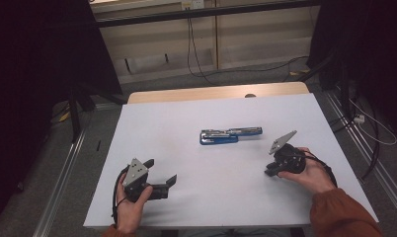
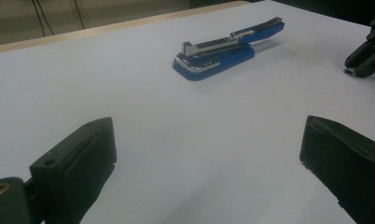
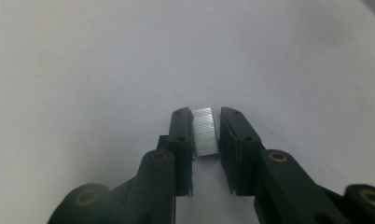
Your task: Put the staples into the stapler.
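Right gripper view: staple strip (image 3: 206,132) partly hidden between tool (image 3: 205,135) jaws.

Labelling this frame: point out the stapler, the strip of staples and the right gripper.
stapler (image 1: 218,138): high view, on its blue base.
strip of staples (image 3: 205,132): right gripper view, on the ridged silver face between the jaws.
right gripper (image 3: 205,116): right gripper view, midway between its fingertips.

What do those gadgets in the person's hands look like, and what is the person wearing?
Each black hand-held gripper, left and right, has two chunky black jaws with brass-coloured pivot pins, a grey three-cornered plate on top and a black cable trailing back. The person wears a rust-orange sleeve.
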{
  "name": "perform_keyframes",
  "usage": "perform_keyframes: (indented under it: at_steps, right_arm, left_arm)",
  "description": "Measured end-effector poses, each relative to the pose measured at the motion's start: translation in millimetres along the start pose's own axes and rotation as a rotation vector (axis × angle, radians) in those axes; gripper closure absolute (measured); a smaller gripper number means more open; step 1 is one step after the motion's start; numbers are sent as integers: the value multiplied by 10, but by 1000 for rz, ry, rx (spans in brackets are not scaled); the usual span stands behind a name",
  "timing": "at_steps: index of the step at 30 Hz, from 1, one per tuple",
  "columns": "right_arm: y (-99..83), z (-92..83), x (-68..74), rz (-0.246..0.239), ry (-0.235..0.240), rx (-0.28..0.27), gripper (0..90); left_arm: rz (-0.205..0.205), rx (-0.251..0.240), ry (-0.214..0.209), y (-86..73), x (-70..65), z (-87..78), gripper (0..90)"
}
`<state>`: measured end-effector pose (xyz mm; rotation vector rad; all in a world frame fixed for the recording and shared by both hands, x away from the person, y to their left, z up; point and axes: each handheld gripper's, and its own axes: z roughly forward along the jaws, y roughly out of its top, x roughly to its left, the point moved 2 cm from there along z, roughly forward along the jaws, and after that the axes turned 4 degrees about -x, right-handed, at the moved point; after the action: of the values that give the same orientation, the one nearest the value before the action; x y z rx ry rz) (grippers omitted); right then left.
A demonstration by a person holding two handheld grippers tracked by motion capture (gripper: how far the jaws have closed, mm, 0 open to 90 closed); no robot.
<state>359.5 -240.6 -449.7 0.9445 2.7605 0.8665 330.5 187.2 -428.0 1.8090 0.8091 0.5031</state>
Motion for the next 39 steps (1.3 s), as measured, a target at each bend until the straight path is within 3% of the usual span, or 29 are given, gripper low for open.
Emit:
perform_keyframes:
  at_steps: [17, 39]
  right_arm:
    - [-2, -3, -3, -9, -7, -4, 791]
    - [13, -37, -30, 14, -12, -72, 792]
  left_arm:
    - [-3, 2, -1, -4, 8, 4, 38]
    - [-7, -1, 4, -2, 9, 2, 38]
